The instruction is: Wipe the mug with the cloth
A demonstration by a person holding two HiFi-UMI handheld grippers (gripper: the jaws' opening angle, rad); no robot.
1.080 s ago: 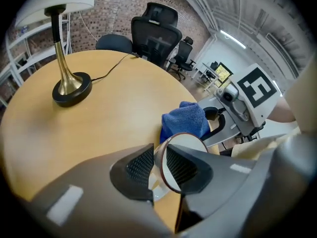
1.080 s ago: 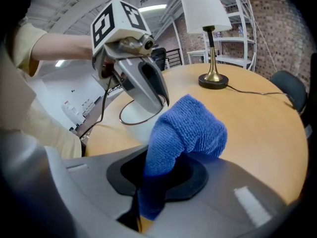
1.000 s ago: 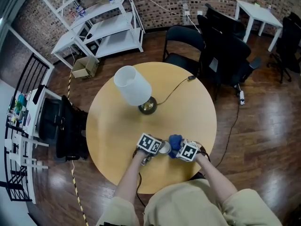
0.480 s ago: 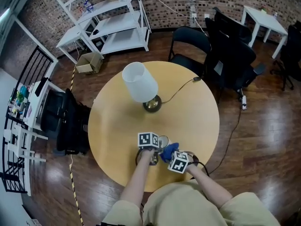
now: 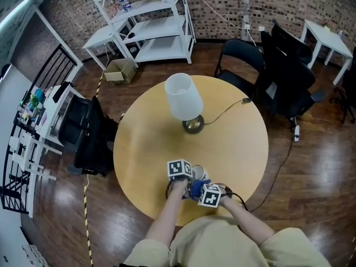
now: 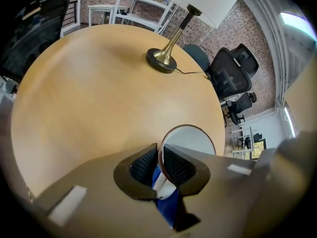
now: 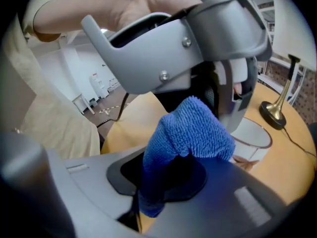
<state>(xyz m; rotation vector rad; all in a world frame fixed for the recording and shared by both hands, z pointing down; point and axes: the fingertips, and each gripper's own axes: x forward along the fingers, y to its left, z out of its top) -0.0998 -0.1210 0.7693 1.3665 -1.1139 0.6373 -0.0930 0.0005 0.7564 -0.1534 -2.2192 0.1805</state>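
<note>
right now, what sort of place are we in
Likely an office or studio workspace: black office chairs beside a round wooden table, white shelving and a white desk along a bare brick wall.

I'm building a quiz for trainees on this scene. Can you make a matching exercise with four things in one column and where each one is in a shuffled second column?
Things:
1. mug
2. cloth
3. lamp
4. cardboard box

Places:
A. on the floor by the white shelves
B. gripped in the right gripper
C. wall clamped in the left gripper
D. standing near the middle of the table, touched by neither gripper

Pairs: 1-C, 2-B, 3-D, 4-A
</note>
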